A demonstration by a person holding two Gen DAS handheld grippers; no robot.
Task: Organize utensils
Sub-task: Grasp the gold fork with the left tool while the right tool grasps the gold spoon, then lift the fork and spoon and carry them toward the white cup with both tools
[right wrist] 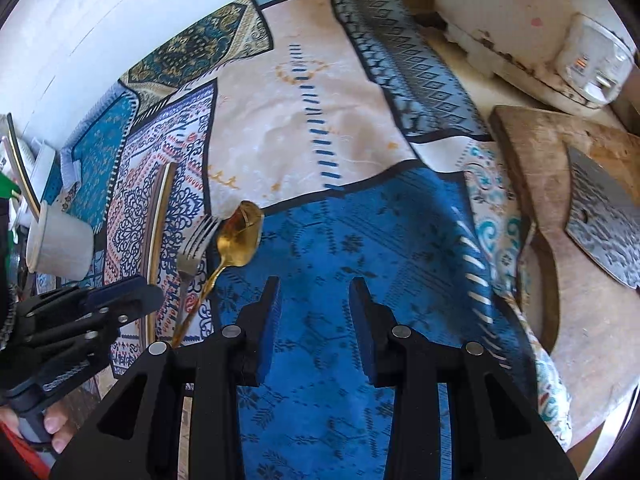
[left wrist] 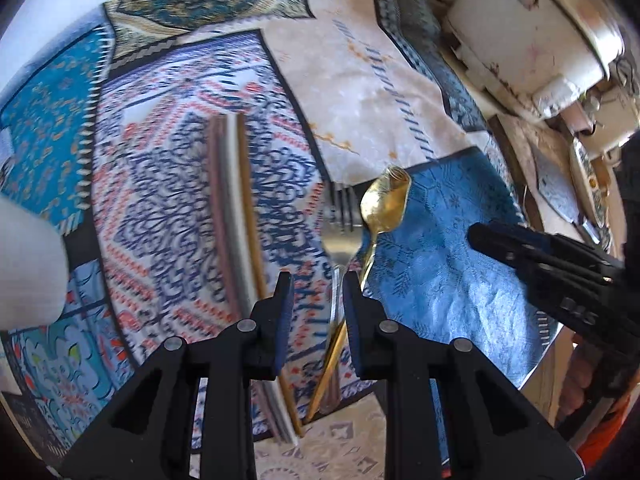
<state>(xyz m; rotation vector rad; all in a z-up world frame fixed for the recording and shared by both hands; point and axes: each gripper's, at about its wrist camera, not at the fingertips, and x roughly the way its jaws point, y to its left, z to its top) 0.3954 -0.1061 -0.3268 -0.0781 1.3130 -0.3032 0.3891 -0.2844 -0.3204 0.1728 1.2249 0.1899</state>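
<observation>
A gold spoon (left wrist: pixel 386 204) and a silver fork (left wrist: pixel 340 220) lie side by side on the patterned cloth, their handles crossing. My left gripper (left wrist: pixel 318 296) hovers open just above those handles, which run under the gap close to its right finger; the pads touch nothing. Left of them lies a pair of long silver and gold chopsticks (left wrist: pixel 232 220). In the right wrist view my right gripper (right wrist: pixel 316 300) stands open over the blue patch of cloth, nothing between its fingers. The spoon (right wrist: pixel 240 236), fork (right wrist: pixel 196 240) and left gripper (right wrist: pixel 120 300) sit to its left.
A white cup (right wrist: pixel 60 244) stands at the far left. A wooden cutting board (right wrist: pixel 560 240) with a cleaver (right wrist: pixel 608 220) lies on the right. A white appliance (right wrist: pixel 520 20) fills the back right. A person's hand (right wrist: pixel 52 424) holds the left gripper's handle.
</observation>
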